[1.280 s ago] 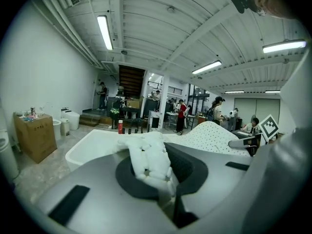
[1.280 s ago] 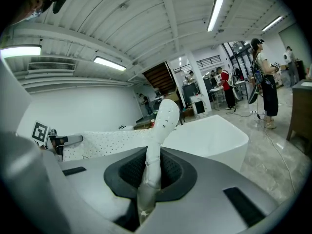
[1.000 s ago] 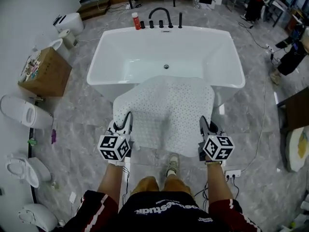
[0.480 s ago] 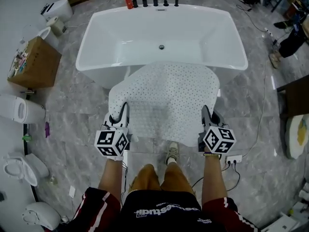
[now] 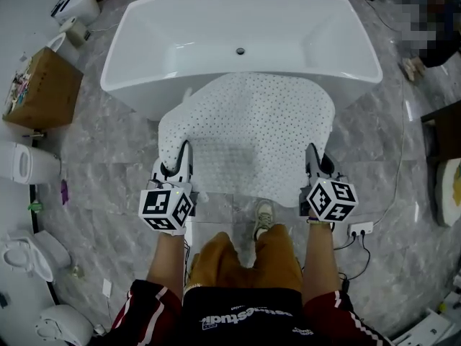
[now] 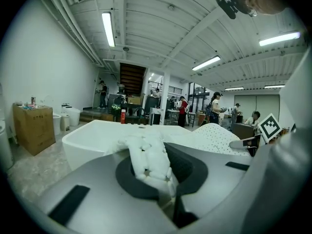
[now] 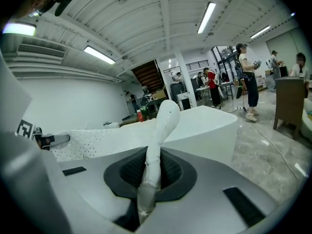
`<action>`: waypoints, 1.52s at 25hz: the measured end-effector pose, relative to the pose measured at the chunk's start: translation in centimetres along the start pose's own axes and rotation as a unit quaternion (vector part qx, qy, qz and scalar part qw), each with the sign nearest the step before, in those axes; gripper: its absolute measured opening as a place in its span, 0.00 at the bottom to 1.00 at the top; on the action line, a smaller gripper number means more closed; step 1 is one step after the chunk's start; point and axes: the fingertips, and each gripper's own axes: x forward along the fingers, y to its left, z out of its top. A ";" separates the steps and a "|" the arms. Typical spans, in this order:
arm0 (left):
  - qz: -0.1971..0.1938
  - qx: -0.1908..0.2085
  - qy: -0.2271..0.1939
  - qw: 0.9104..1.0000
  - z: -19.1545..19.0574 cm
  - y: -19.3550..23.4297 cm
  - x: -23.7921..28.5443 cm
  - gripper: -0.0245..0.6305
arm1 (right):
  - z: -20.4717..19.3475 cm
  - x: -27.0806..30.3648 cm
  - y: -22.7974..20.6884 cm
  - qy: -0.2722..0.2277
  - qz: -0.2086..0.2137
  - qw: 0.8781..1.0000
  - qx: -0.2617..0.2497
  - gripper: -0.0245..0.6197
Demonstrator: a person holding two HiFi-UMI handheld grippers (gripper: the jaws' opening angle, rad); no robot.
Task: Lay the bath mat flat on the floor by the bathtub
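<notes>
**Left and right grippers with the bath mat at the tub.** The left gripper (image 5: pixel 180 166) is shown clenched on the near left corner of a white, hole-dotted rubber bath mat (image 5: pixel 252 132). In the left gripper view, a crumpled fold of the mat is pinched between the jaws. The right gripper (image 5: pixel 315 163) is likewise clamped on the near right corner, where a thin upright fold of the mat is gripped between its jaws. The two grippers are held side by side, well apart, ahead of the person's knees. The bath mat is spread between them and bulges upward in the middle. In the head view its far edge overlaps the near rim of a white freestanding bathtub (image 5: pixel 238 27); whether it rests on that rim cannot be told. The mat is not yet laid flat on the grey marbled tile floor (image 5: pixel 108 157). A brown cardboard box (image 5: pixel 39 92) and white toilets (image 5: pixel 29 168) are seen at the left. A white power strip (image 5: pixel 360 228) lies on the floor at the right.
</notes>
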 end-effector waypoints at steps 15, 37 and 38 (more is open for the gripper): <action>-0.013 -0.005 -0.020 1.000 -13.5 2.9 5.9 0.09 | -11.0 7.3 -3.9 0.002 0.020 0.999 -0.040 0.11; -0.035 -0.003 -0.073 0.997 -30.4 7.2 9.8 0.09 | -25.4 14.5 -6.6 -0.018 0.054 0.996 -0.069 0.11; -0.037 -0.001 -0.074 0.997 -30.8 7.3 9.8 0.09 | -25.7 14.6 -6.7 -0.017 0.053 0.996 -0.072 0.11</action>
